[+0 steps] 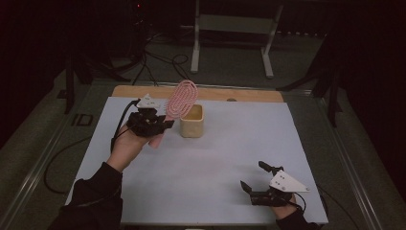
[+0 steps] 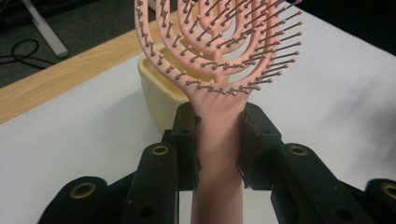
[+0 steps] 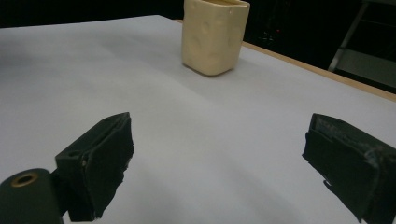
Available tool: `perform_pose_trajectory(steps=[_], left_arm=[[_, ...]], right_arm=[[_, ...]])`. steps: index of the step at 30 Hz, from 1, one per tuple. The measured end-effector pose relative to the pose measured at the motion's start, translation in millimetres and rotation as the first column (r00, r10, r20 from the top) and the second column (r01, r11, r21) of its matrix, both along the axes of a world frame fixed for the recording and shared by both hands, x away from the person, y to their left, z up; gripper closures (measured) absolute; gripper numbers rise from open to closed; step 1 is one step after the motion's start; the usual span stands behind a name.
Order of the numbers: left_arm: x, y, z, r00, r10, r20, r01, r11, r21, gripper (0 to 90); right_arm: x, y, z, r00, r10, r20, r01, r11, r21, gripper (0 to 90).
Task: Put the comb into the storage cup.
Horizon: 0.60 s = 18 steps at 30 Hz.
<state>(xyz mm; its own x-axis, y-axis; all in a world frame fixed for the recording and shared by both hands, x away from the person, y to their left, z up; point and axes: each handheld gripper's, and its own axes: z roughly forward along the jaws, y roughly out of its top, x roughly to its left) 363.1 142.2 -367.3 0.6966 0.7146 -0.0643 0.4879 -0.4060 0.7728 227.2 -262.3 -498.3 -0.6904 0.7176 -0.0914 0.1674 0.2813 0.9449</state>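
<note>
A pink vented hairbrush [image 1: 181,100] [image 2: 219,51] is held up off the table, its head tilted toward the far right. My left gripper [image 1: 160,125] [image 2: 218,140] is shut on its handle, just below the bristle head. Right behind the brush stands a cream square cup [image 1: 192,121] [image 2: 161,91] [image 3: 214,36], upright on the white table cover [image 1: 210,158]. My right gripper [image 1: 252,176] [image 3: 219,158] rests near the table's front right, jaws open wide with nothing between them, pointing toward the cup.
A bare wooden strip [image 1: 249,94] of the table runs along the far edge of the cover. Beyond it stands a white metal frame [image 1: 232,36] on the floor, with cables [image 1: 158,60] lying to its left.
</note>
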Motion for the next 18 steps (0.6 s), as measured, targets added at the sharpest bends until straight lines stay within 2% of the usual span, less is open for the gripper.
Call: perform_pose_trajectory(steps=[6,15,18], left_arm=[[6.7,-7.1,5.3,0.9992,0.029,0.028,-0.028,0.9986,-0.044,70.3],[17.9,-19.0,12.9,0.9977,0.034,0.058,-0.03,0.9962,-0.082,70.3],[21.3,-22.2,14.1,0.9973,0.042,0.061,-0.035,0.9933,-0.11,70.4]], right_arm=[[0.1,-0.2,0.0,1.0,-0.001,0.0,0.001,1.0,0.001,7.8],[-0.2,-0.2,0.3,1.0,-0.004,0.001,0.004,1.0,0.002,7.8],[-0.3,-0.4,0.6,1.0,-0.004,0.002,0.004,1.0,0.006,7.8]])
